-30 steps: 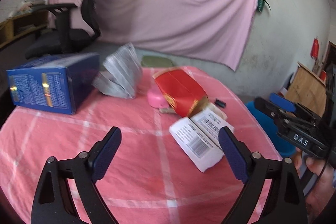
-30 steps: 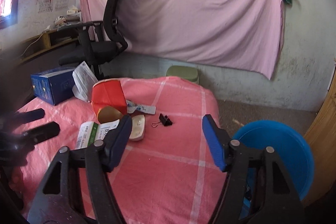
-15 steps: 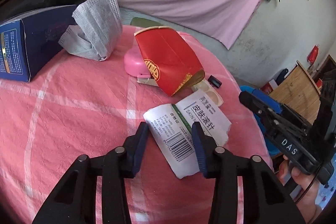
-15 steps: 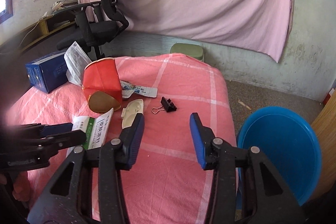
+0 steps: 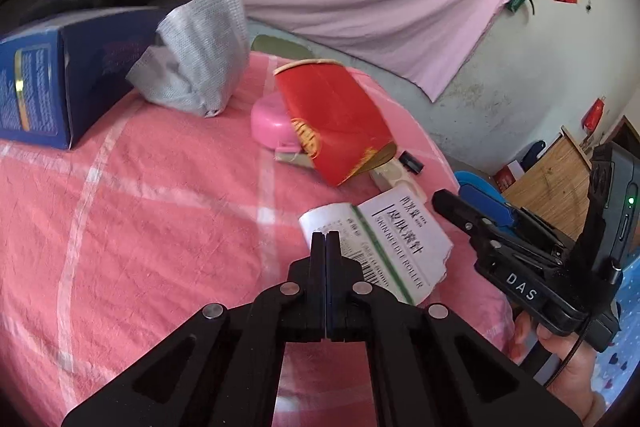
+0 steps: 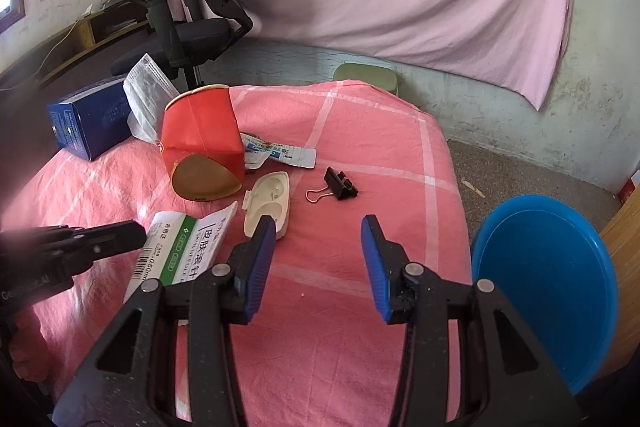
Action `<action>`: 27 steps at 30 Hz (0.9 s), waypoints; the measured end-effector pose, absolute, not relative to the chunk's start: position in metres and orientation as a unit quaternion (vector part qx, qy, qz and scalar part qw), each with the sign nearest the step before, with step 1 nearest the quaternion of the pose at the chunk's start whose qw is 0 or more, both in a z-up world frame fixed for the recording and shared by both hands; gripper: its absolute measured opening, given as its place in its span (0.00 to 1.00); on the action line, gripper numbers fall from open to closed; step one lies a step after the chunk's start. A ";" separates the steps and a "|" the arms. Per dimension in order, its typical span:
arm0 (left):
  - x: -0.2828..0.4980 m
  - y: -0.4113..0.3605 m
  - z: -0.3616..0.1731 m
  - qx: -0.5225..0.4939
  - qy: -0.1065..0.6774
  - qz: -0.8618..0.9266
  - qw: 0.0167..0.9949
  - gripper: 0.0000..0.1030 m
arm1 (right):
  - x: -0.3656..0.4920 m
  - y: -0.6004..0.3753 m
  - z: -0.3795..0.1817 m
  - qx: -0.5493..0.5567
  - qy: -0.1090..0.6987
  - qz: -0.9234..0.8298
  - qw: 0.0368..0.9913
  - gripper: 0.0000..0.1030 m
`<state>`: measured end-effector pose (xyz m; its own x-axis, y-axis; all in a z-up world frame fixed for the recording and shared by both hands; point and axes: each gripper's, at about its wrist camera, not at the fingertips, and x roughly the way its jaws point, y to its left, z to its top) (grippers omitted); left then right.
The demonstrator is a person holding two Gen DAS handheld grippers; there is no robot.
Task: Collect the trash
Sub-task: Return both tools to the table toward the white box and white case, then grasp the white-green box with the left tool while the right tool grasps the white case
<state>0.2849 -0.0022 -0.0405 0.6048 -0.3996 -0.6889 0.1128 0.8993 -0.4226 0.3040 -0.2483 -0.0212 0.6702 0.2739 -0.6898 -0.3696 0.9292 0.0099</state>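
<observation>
A flattened white box with green print (image 5: 392, 239) (image 6: 188, 247) lies on the pink tablecloth (image 5: 140, 247). My left gripper (image 5: 326, 239) (image 6: 136, 233) is shut, its tips at the box's near corner; whether they pinch the edge I cannot tell. Behind the box lies a crushed red paper cup (image 5: 336, 123) (image 6: 204, 143), and a grey face mask (image 5: 200, 59) further back. My right gripper (image 6: 318, 227) (image 5: 452, 195) hovers open over bare cloth, with an open white case (image 6: 270, 199) just past its left finger and a black binder clip (image 6: 340, 183) ahead.
A blue carton (image 5: 60, 75) stands at the table's far left, a pink round case (image 5: 268, 119) behind the cup, a printed sachet (image 6: 288, 153) beside it. A blue basin (image 6: 548, 287) sits on the floor right of the table. An office chair (image 6: 200, 27) and green stool (image 6: 366, 77) stand behind.
The left jaws went from wide open to fully shut while moving down toward the white box. The right jaws narrowed and came forward and lower over the table.
</observation>
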 end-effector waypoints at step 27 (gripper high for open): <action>0.291 -0.025 -0.037 -0.134 0.432 -0.171 0.876 0.22 | 0.309 -0.250 -0.023 -0.043 0.375 0.174 0.910 0.66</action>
